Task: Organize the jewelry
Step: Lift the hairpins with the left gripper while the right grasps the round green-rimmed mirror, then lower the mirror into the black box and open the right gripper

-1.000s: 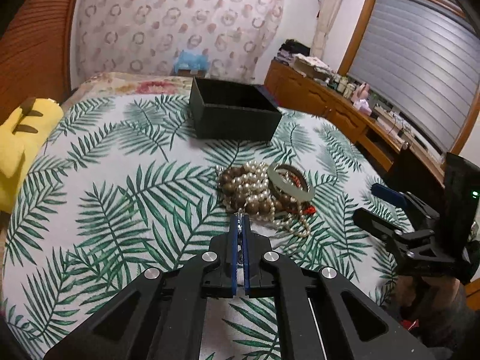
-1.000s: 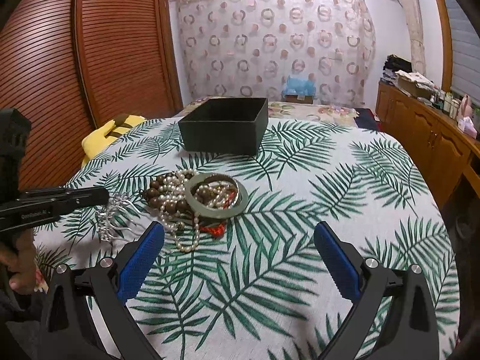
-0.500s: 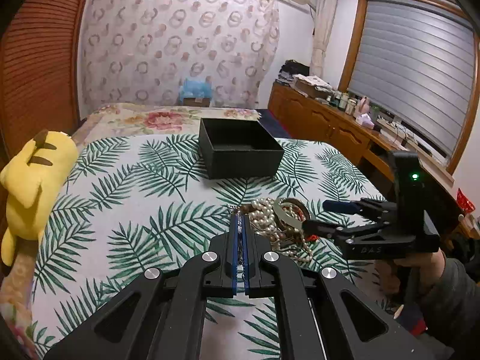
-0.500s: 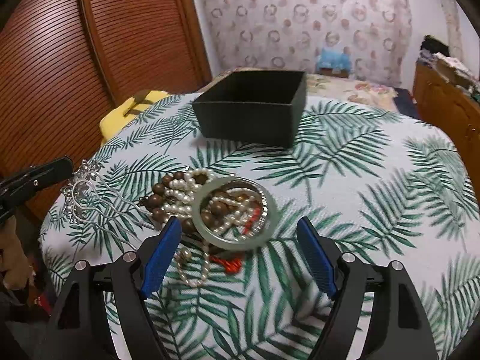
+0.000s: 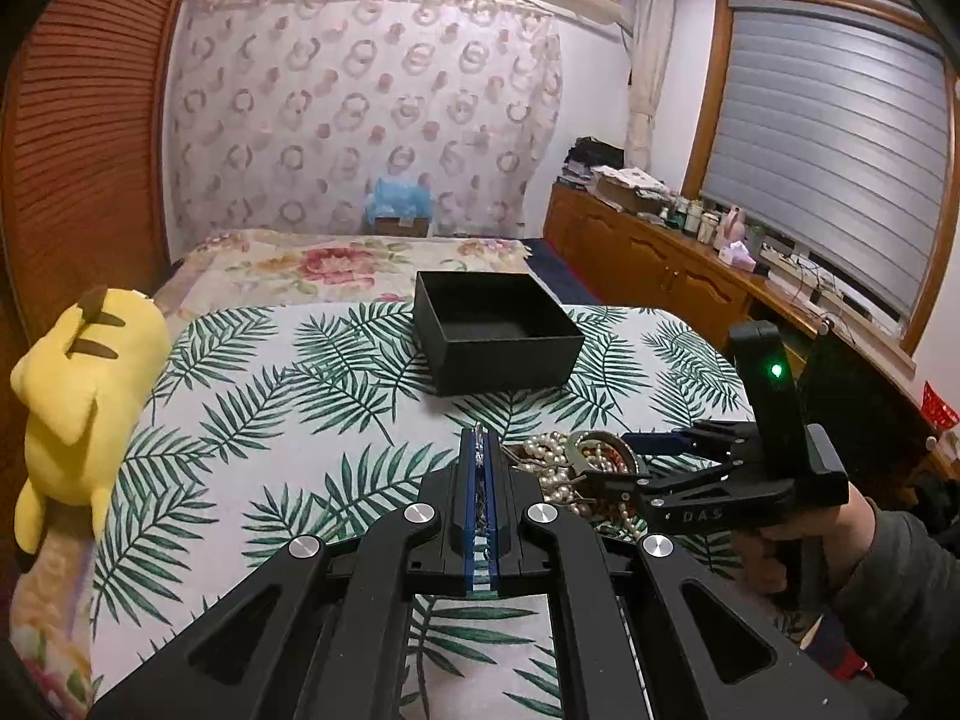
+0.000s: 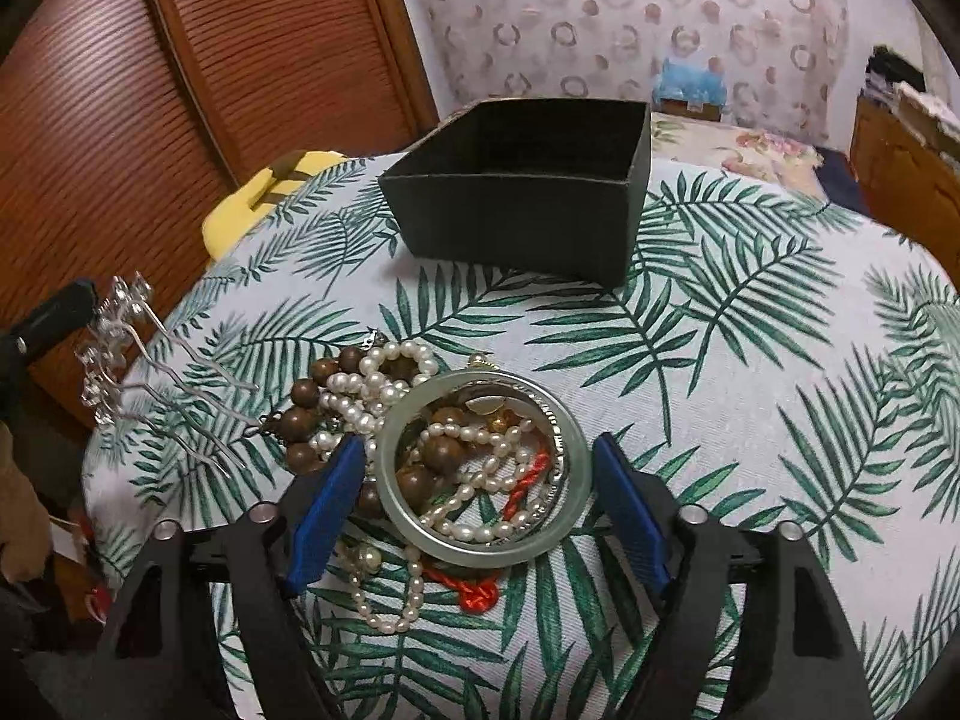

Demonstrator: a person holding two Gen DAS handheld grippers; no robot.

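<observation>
A: Bedroom; table (image 6: pixel 750 360) under palm-leaf cloth, bed behind, slatted wooden doors at 9 o'clock.

B: Container?

A: Black box (image 6: pixel 522 204), open-topped, at 12 o'clock on the table. Nothing visible inside from either view.

B: Stock on the cloth?

A: One heap near 6 o'clock in the right wrist view: pale green bangle (image 6: pixel 480 474) on top, pearl strands (image 6: pixel 384 384), brown wooden beads (image 6: pixel 300 420), red cord (image 6: pixel 480 588), tangled together.

B: Left gripper (image 5: pixel 478 450)?

A: Jaws together, clamped on a silver hair comb (image 6: pixel 120 360); comb lifted clear of the heap, at 9 o'clock, prongs pointing toward the beads.

B: Right gripper (image 6: pixel 480 480)?

A: Jaws apart, straddling the bangle, one blue pad at each side; contact not certain.

B: Progress?

A: Early. Nothing boxed yet, judging by the bare box. Remaining: comb, bangle, whole heap.
</observation>
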